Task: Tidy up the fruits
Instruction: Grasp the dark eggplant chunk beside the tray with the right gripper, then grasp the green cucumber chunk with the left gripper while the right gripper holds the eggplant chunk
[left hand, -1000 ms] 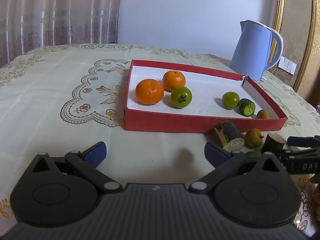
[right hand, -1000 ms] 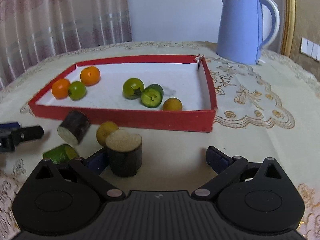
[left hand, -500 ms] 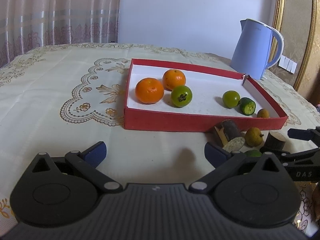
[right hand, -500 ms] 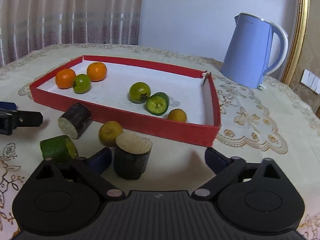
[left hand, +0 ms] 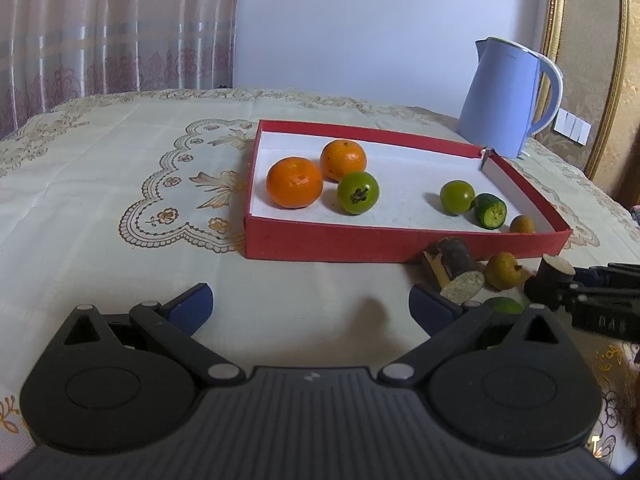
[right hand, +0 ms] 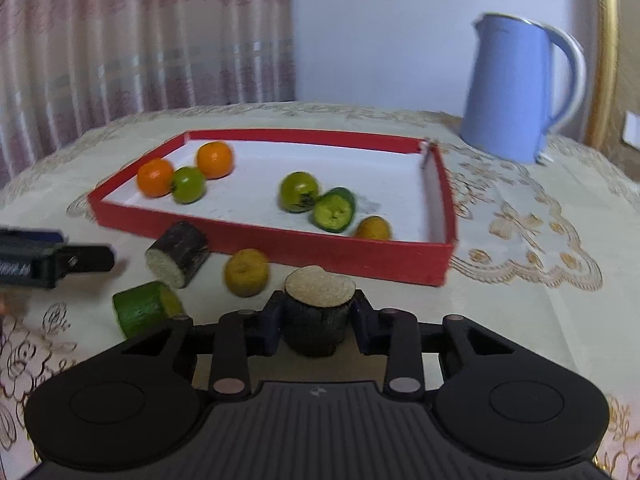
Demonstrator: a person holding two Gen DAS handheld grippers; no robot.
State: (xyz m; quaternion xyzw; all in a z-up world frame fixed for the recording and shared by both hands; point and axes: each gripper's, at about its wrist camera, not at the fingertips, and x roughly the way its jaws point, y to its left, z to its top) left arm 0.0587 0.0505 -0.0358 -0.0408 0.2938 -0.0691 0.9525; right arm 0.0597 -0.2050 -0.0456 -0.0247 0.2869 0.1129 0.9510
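Fruits lie in the red tray (right hand: 276,236); right gripper (right hand: 318,322) jaws are closing around a dark stub (right hand: 318,308); left gripper (left hand: 310,308) jaws gape empty.

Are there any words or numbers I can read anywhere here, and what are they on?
"DAS": pale letters on the right gripper at the left wrist view's right edge; the first letter is unsure.
Blue kettle: a faint mark near its top, too small to read.
Nothing else has writing.

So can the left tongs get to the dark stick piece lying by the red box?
Probably yes. The left tongs are open, and the lying dark piece sits just ahead on bare tablecloth, with nothing between.
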